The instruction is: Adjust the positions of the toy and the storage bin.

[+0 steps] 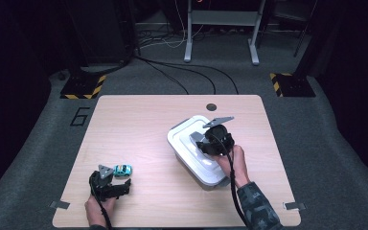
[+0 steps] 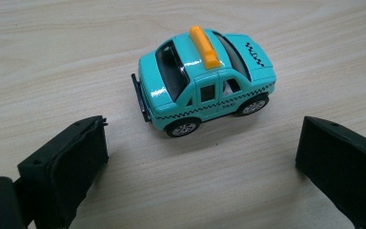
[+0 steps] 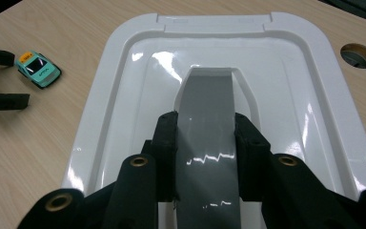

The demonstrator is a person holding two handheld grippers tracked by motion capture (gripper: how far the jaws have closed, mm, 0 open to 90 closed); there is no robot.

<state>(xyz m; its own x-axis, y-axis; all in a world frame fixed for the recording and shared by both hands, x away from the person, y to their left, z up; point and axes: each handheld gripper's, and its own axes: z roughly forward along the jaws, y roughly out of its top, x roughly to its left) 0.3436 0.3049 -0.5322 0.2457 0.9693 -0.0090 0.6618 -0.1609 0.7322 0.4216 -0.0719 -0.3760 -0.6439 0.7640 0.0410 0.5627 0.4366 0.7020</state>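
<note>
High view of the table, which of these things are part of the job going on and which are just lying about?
In the job:
- toy taxi, lying ahead of the open left tool
- white storage box lid, its grey handle clamped in the right tool
- white storage box

Lying about:
- cables on the floor
- desk frame legs
- striped floor plates

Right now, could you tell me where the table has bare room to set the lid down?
The far left, between the toy taxi and the table's far edge, is bare, as is the near middle between both hands. The right side is crowded by the white bin.
</note>
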